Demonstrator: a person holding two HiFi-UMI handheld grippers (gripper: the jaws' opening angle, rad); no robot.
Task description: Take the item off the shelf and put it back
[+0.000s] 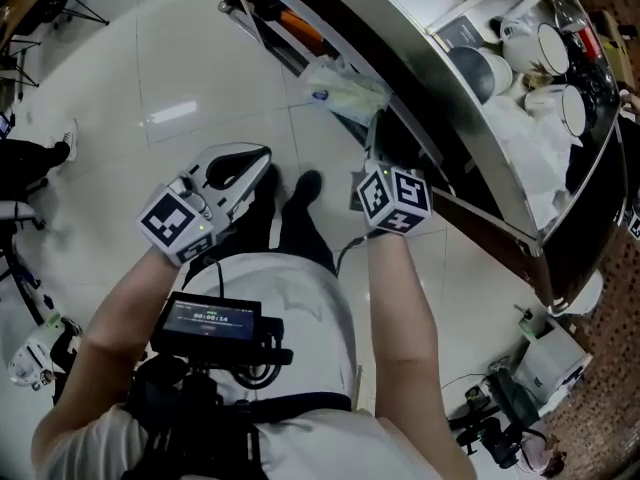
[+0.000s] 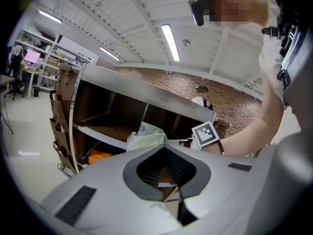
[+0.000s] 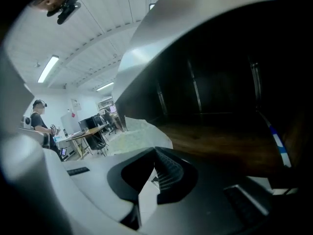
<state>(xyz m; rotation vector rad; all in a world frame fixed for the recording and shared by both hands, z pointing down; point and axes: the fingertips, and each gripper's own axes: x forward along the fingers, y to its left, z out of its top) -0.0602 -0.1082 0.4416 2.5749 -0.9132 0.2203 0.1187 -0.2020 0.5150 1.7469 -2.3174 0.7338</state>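
A pale green and white plastic bag (image 1: pixel 345 93) lies at the front edge of a dark wooden shelf (image 3: pixel 220 141) inside a metal-topped shelf unit (image 1: pixel 420 58). My right gripper (image 1: pixel 383 133) reaches into the shelf opening, and its jaws are shut with the tips meeting at the bag's edge. In the right gripper view the bag (image 3: pixel 131 137) sits just behind the closed tips of that gripper (image 3: pixel 155 149). My left gripper (image 1: pixel 262 158) hangs over the floor left of the shelf, shut and empty. The left gripper view looks past that gripper (image 2: pixel 165 145) at the bag (image 2: pixel 145 137).
White cups (image 1: pixel 545 48) and a grey bowl (image 1: pixel 480 68) stand on the unit's top. An orange item (image 2: pixel 100 156) lies on the lowest shelf. A brown pocket organiser (image 2: pixel 61 116) hangs on the unit's side. Equipment (image 1: pixel 545 368) sits on the floor at my right.
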